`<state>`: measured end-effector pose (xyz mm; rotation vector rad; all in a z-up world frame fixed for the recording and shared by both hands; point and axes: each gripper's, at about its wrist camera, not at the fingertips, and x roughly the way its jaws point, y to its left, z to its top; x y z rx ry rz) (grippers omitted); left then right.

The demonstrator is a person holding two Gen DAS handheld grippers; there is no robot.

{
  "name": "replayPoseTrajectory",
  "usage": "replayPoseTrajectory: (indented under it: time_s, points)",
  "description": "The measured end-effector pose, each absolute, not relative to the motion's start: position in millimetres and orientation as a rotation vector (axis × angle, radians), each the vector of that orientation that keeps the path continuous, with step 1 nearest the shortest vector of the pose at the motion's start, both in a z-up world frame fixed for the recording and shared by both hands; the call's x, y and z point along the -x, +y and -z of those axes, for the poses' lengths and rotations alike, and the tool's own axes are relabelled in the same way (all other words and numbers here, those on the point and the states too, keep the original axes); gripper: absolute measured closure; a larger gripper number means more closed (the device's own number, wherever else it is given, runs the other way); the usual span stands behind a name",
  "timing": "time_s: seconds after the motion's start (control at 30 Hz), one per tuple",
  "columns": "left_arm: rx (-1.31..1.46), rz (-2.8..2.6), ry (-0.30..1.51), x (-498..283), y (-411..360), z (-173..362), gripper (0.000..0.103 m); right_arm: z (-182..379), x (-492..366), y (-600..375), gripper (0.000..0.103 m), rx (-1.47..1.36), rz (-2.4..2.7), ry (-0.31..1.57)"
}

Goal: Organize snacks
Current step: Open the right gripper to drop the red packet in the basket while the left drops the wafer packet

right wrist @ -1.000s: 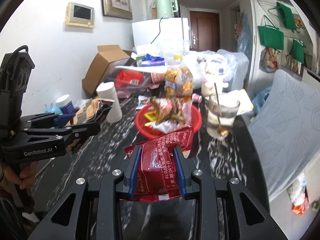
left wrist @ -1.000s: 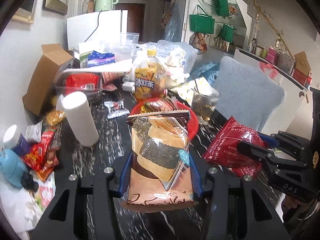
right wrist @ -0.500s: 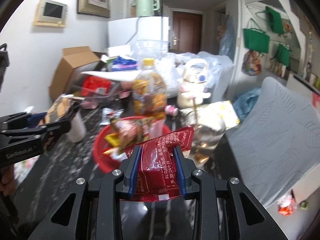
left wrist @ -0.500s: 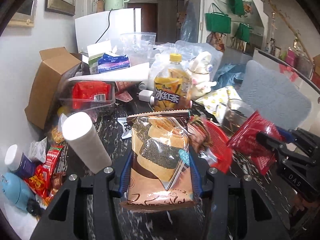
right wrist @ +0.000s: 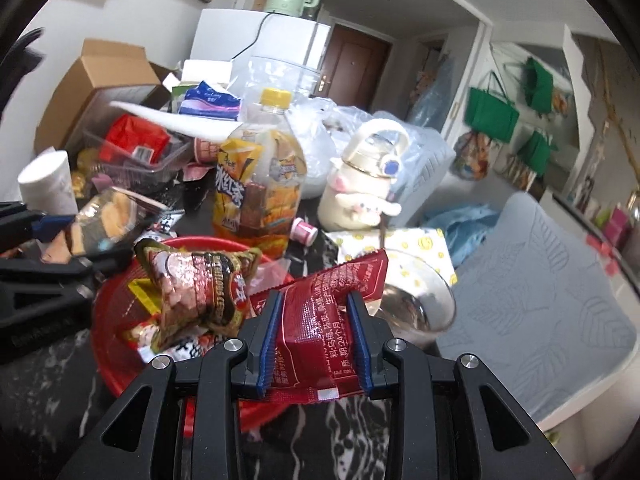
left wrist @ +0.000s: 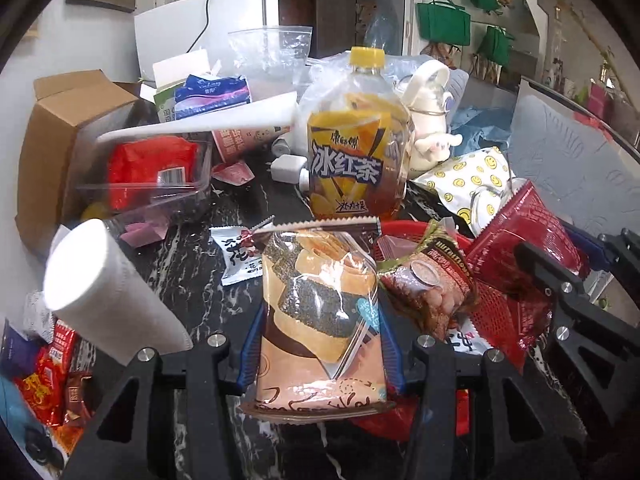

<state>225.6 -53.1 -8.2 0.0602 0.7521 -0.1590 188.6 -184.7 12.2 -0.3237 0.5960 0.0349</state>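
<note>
Your left gripper [left wrist: 320, 344] pinches a light, crushable cracker packet [left wrist: 320, 316] beside the red basket [left wrist: 496, 308], your right gripper [right wrist: 316, 340] a slippery red sachet [right wrist: 320, 320] above it; keep fingers mid-body.

A black, white-veined marble table [left wrist: 188, 276] crowded with clutter: a red plastic basket [right wrist: 116, 320] of snacks, an iced tea bottle [left wrist: 354, 140] behind it, a roll of paper towel [left wrist: 100, 292] at left, a clear plastic tray [left wrist: 160, 196] holding a red packet, an open cardboard box [left wrist: 52, 128] and a loose white snack packet [left wrist: 240, 256].
</note>
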Motion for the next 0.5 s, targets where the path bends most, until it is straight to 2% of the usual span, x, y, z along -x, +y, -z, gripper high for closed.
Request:
replayPoseTrajectory:
  time_s: [0.5]
  points:
    - [-0.038, 0.165, 0.769, -229, -51, 22, 0.054, 11, -195, -178, 0.067, 0.300, -0.061, 0.573]
